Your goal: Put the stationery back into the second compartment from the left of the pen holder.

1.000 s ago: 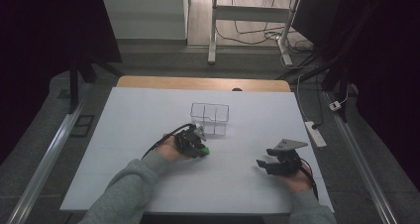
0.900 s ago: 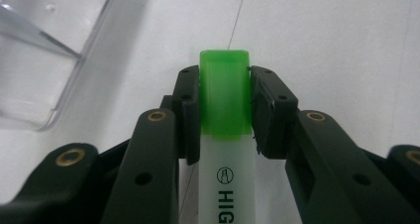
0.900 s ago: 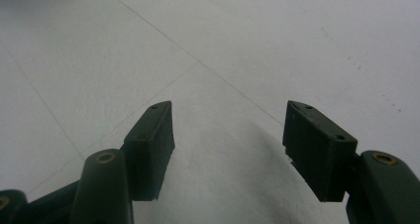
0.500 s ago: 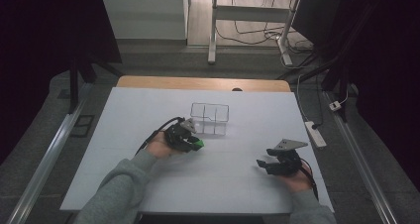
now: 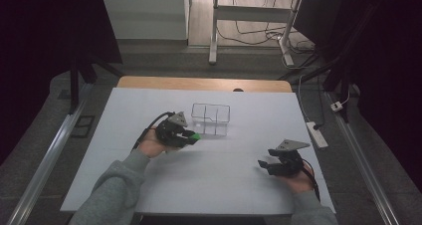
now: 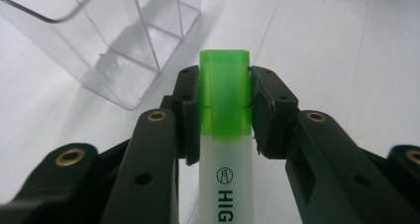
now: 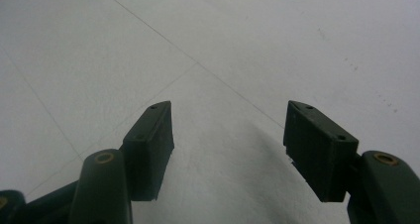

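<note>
Highlighter (image 6: 225,135), green-capped with a pale body printed "HIG", sits clamped between the jaws of the left gripper (image 5: 188,135); both pads press on the sides of the cap, whose end pokes out just past the jaw tips. In the high view the green tip shows at the right end of that gripper, left of the table's centre and above the white table (image 5: 224,185). A clear box (image 5: 211,118), split by thin walls into compartments, stands just beyond and to the right of the tip; in the left gripper view it lies ahead and to the left of the cap, not touching it. The left hand (image 5: 152,146) grips the tool from the near-left side, a grey sleeve (image 5: 112,190) trailing to the near edge.

Well apart, at the near right of the table, the right gripper (image 5: 263,165) is held by the right hand (image 5: 298,177). Its jaws stand wide apart with nothing between them, bare table surface beneath. A power strip (image 5: 316,134) lies on the floor right of the table.
</note>
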Motion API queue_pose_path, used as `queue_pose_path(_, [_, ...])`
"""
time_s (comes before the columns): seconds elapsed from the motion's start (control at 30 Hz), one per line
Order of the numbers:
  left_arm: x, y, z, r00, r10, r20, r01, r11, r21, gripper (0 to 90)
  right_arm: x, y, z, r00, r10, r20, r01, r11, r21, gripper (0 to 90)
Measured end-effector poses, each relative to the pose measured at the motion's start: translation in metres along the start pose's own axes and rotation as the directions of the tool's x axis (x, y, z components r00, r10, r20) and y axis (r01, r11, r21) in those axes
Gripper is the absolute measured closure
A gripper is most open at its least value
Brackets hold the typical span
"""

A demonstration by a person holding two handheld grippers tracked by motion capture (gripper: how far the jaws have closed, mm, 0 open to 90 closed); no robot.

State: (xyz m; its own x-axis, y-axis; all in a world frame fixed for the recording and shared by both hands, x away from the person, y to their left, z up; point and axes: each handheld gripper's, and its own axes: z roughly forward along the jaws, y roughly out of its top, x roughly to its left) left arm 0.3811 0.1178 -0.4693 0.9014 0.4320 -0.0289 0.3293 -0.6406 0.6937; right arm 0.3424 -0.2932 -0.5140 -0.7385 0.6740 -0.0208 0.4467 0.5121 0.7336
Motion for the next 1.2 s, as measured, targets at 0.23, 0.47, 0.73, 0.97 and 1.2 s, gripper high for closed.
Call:
queue_pose_path(0.23, [0.002, -0.001, -0.013, 0.9995, -0.028, -0.018, 0.026, 0.9973, -0.068, 66.5, 0.0, 0.0, 0.0, 1.0, -0.001, 0.001, 0.001, 1.0, 0.001, 35.4])
queue_pose_path(0.47, [0.003, -0.002, -0.024, 0.9983, -0.051, -0.027, 0.047, 0.9897, -0.135, 66.5, 0.001, 0.0, 0.001, 1.0, -0.001, 0.004, 0.001, 1.0, 0.004, 35.3])
queue_pose_path(0.73, [0.004, -0.001, -0.034, 0.9973, -0.064, -0.035, 0.056, 0.9788, -0.197, 66.5, 0.0, 0.0, 0.001, 1.0, 0.0, 0.005, 0.0, 1.0, 0.003, 35.3])
queue_pose_path(0.97, [0.007, 0.004, -0.044, 0.995, -0.089, -0.045, 0.075, 0.9639, -0.256, 66.4, 0.0, 0.0, 0.001, 1.0, -0.001, 0.004, 0.001, 1.0, 0.0, 35.2])
queue_pose_path(1.2, [0.009, 0.015, -0.05, 0.9948, -0.087, -0.053, 0.068, 0.9548, -0.289, 66.5, 0.0, 0.0, 0.0, 1.0, 0.004, 0.004, -0.004, 1.0, 0.005, 35.2])
